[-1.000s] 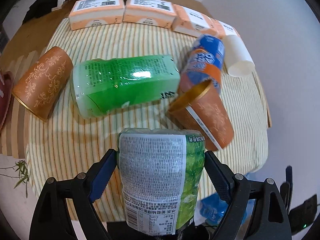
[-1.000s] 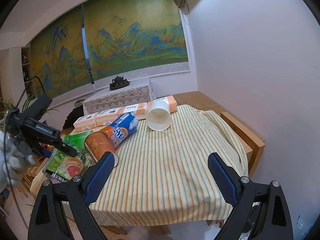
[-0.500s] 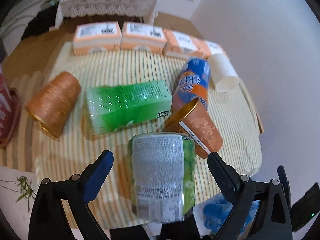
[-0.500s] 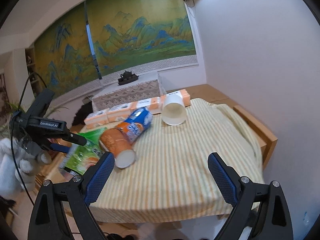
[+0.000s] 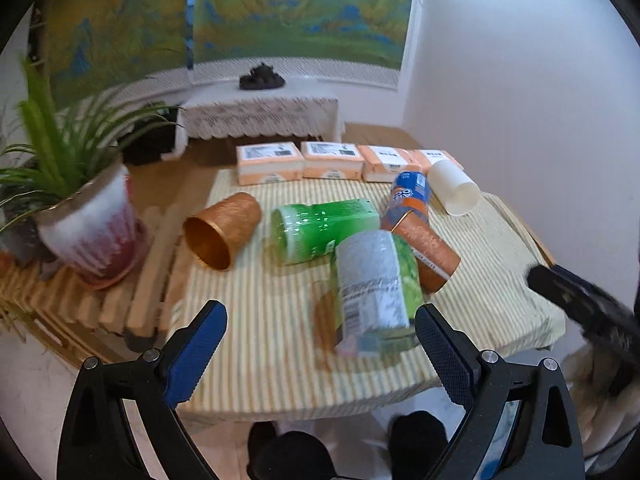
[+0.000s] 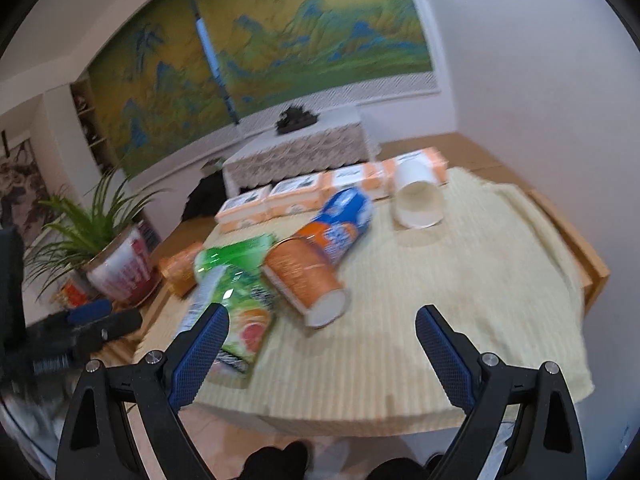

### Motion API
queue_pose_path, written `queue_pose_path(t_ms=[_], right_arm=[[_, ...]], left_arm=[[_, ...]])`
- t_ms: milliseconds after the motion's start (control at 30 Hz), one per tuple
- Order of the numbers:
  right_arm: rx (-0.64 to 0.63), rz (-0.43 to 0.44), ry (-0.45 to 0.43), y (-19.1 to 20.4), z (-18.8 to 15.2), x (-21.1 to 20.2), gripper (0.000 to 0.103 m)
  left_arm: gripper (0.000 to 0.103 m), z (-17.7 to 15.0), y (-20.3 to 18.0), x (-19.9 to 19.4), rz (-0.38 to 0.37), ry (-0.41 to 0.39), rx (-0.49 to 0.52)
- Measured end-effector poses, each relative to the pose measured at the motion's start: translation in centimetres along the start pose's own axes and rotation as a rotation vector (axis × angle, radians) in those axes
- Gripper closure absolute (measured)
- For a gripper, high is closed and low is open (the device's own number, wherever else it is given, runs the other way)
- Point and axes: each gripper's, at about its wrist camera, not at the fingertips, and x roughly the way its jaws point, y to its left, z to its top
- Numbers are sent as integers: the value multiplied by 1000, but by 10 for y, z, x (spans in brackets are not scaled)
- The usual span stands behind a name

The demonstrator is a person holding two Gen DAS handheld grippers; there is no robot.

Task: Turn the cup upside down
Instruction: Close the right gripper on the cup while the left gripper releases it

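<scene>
tongs, left: jaws spread wide, nothing between the blue pads, held off the near edge of the table. tongs, right: likewise wide open and empty, off the near edge of the same table.

green-labelled bottle: lying on the striped cloth just ahead of the left tongs, white printed label up, free of both pads; image blurred.
second green bottle: on its side behind the first, crosswise.
orange patterned cup, right one: on its side, leaning against the bottles, white base toward the right tongs in the right wrist view.
orange patterned cup, left one: on its side near the cloth's left edge, gold interior facing the near left.
blue and orange can: lying down, touching the right cup's far end.
white paper cup: on its side at the far right, mouth toward the near right, apart from the others.
tissue packs: four orange and white, in a row along the far edge.
potted plant: upright on a slatted wooden stand left of the table.
</scene>
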Motion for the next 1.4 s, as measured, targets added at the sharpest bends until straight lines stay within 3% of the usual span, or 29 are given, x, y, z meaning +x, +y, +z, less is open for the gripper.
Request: queue_pose_path(t_ms=[367,533,767,900,1200,1300,1400], right_arm=[[4,59,185,45,18,48,11],[47,69,279,51,25,72,11],[148,106,433,55,35,114,11],[180,104,511,59,36,135,11],[150,95,584,69,32,158,12],[118,81,600,73,31,163,20],[96,77,604,75,31,165,22]], left_arm=[[6,-60,21,-31,71,-58,-1],[6,-97,28,-28,24,-1,-40],[6,-131,15,-27,-3,29,-2],[6,-136,16,-25,13,21,5],[6,-132,41,-24,27,19,-79],[6,-130,44,-24,28,18,-81],[6,-129,43,-23,31,15,-79]])
